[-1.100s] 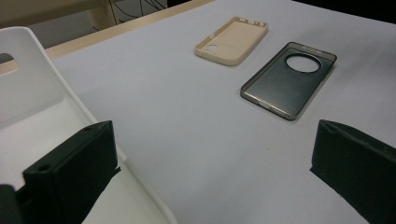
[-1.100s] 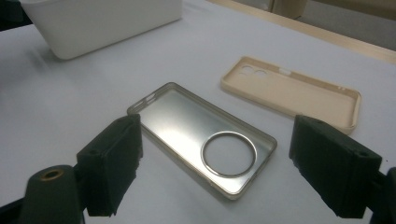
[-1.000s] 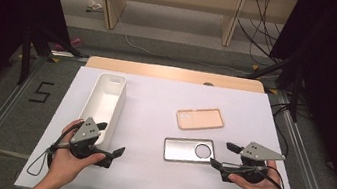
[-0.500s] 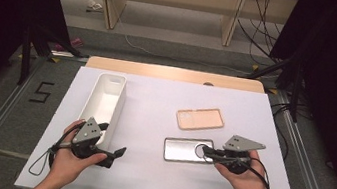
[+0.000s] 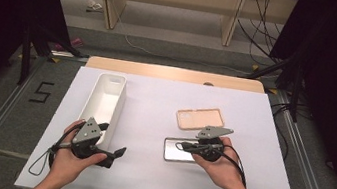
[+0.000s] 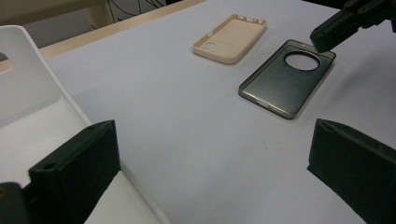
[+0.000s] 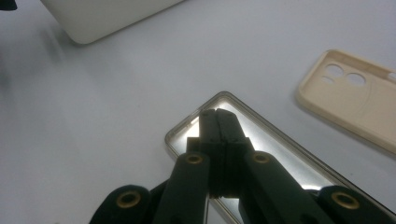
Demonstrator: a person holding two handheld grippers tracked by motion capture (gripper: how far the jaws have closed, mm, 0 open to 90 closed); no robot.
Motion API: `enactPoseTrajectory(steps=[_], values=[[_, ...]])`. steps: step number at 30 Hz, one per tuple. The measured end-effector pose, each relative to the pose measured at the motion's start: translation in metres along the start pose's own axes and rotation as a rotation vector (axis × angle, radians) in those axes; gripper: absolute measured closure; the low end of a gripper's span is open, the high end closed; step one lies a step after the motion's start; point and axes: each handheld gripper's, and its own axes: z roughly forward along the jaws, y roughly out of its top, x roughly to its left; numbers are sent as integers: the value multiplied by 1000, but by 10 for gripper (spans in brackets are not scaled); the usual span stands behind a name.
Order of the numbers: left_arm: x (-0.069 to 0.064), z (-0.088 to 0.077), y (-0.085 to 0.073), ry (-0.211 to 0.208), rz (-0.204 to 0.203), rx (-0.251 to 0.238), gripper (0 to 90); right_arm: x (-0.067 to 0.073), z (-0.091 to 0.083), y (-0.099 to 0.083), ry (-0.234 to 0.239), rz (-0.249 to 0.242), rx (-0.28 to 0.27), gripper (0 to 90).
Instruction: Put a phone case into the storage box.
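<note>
My right gripper (image 7: 218,116), jaws pressed together, hovers over the dark translucent phone case (image 7: 280,158); my left gripper (image 6: 210,172) gapes wide.

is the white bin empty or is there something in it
Empty, as far as shown. The high view shows the white bin with a bare white floor inside; its near end is hidden behind the left gripper.

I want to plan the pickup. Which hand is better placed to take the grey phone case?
The right. Its tool, jaws shut, hangs over the grey phone case, while the left tool stands open beside the white tray, farther away.
</note>
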Motion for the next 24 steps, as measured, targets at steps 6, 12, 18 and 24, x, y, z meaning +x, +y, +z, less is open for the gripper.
enactPoseTrajectory(steps=[6,12,18,24], values=[[0,0,0,0,2,0,13,2,19,8,1,18,35,900],[0,0,0,0,3,1,13,4,31,11,11,23,60,900],[0,0,0,1,5,2,13,7,42,11,15,29,100,900],[0,0,0,0,5,2,13,8,53,11,19,44,141,900]])
